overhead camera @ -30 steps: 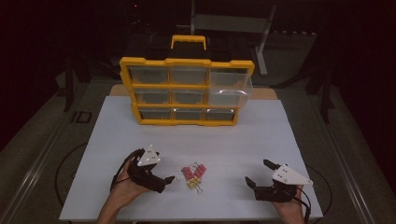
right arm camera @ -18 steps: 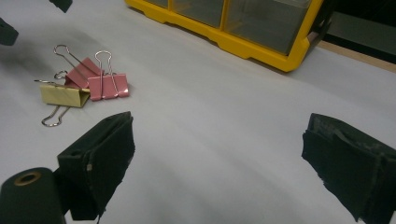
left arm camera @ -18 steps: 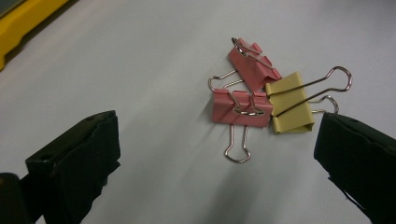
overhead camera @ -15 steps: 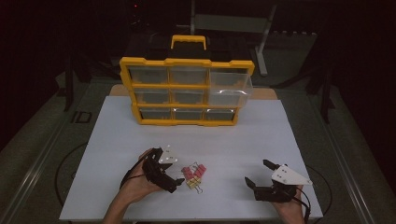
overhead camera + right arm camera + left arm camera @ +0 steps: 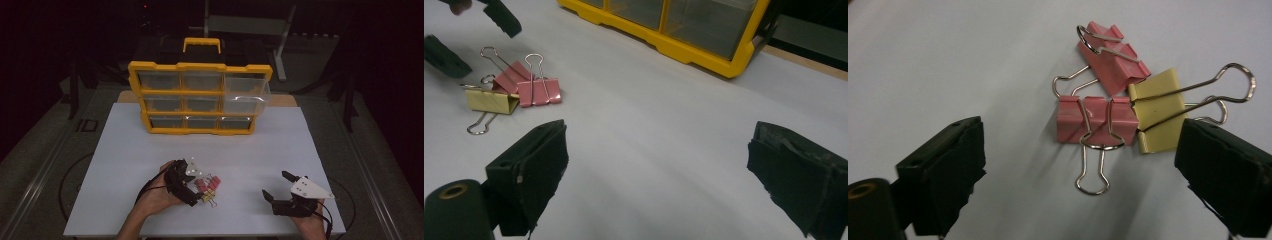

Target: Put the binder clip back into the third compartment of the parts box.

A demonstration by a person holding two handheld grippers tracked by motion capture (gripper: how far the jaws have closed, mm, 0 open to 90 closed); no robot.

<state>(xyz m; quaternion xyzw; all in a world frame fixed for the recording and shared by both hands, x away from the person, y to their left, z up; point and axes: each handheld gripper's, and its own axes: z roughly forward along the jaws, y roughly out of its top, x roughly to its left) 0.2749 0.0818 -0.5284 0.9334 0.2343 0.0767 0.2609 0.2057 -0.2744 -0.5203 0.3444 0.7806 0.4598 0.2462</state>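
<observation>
Three binder clips lie bunched on the white table (image 5: 125, 165): a pink one (image 5: 1096, 120) in front, a second pink one (image 5: 1113, 60) behind it, and a yellow one (image 5: 1158, 107) beside them. The cluster is seen as clips (image 5: 207, 186) in the high view and clips (image 5: 519, 92) in the right gripper view. My left gripper (image 5: 195, 189) is low over them and open, the front pink clip between its jaws, pads apart from it; the jaws have just been closing slightly. My right gripper (image 5: 276, 184) rests open and empty at the table's near right.
A yellow drawer organizer (image 5: 200, 95) with a black and yellow handle stands at the back of the table. Its top right clear drawer (image 5: 247, 95) is pulled out. The same organizer's lower corner (image 5: 684, 30) appears beyond the right gripper. Bare table lies between organizer and clips.
My left gripper has moved right and slightly down, from beside the clips to straddling them. The right gripper and the clips have stayed where they were.
</observation>
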